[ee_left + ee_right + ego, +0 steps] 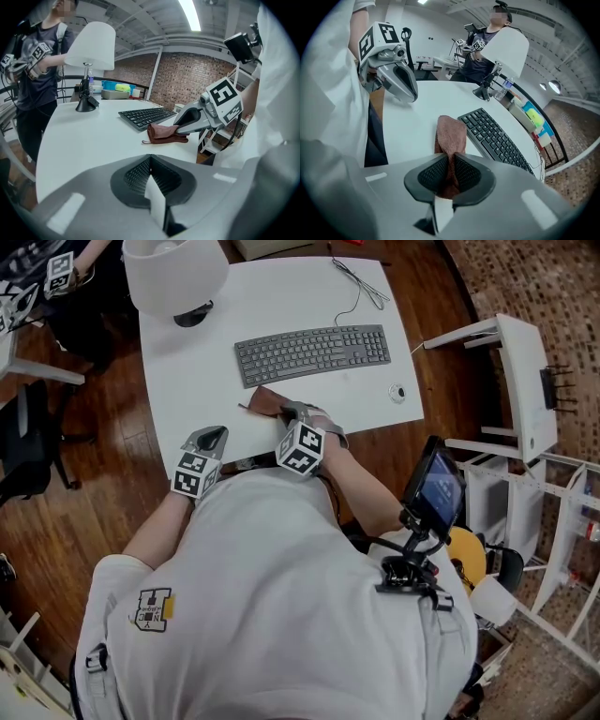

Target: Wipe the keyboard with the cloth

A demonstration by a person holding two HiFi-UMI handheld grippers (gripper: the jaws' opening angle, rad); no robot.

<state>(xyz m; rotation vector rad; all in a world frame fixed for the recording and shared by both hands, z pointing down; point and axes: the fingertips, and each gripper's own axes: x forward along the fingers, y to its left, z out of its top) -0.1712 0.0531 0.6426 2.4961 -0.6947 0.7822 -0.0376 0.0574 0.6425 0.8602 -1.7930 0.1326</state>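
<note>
— Cloth (451, 131) is in your right gripper (451, 174): the jaws are clamped on its near end, and the rest lies bunched on the white table (187, 381).

— And you have it just beside the near left corner of the keyboard (312, 353). Your left gripper (150, 176) is over the table's near edge, apart from the cloth, jaws pressed together on nothing.

— Where's the dark grey plastic keyboard (312, 353)?
— On the white square table (197, 390), with the white-shaded desk lamp (175, 275) behind its left end.
— And the brown folded cloth (265, 401)?
— Just before the keyboard's left end, pinched in the right gripper (289, 412). The left gripper (210, 439) is to its left.
</note>
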